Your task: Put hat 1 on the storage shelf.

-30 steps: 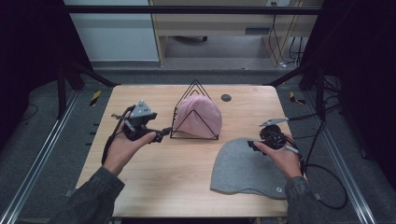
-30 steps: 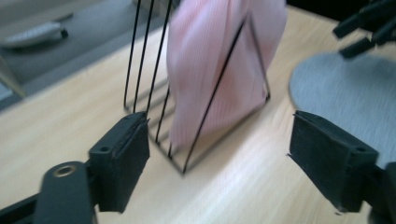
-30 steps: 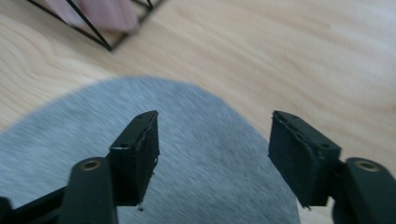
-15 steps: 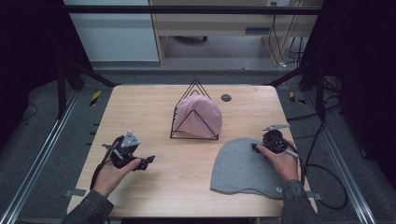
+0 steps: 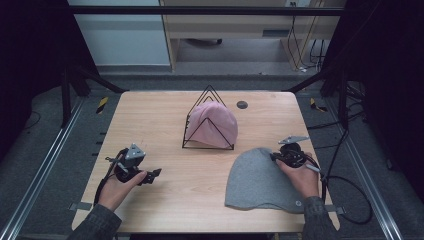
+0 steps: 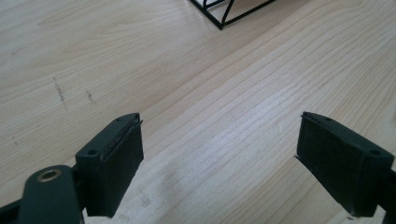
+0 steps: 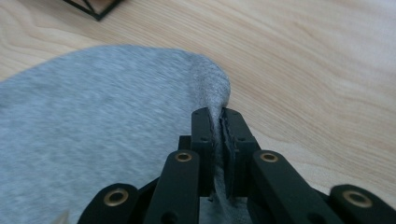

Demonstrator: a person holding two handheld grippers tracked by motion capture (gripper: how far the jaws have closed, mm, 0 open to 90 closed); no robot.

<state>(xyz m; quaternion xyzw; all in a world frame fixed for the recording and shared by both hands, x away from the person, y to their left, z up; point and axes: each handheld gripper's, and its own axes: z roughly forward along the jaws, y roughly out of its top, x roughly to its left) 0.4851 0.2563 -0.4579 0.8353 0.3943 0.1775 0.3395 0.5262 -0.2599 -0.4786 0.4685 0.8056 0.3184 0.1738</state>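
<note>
Grey hat (image 7: 93, 130) edge hidden btwn tool pads.

Bare table (image 5: 165, 125) lies open around the left gripper (image 5: 150, 176); the wire stand (image 5: 209, 122) with its pink hat (image 5: 215, 125) blocks mid-table.

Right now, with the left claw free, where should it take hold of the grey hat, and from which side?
Grip the grey hat at its thin bottom edge, near the left corner, coming in low from the left across the bare table. It lies flat, so only the rim gives the open left claw something to pinch; the right claw already pinches the rounded top edge.
</note>
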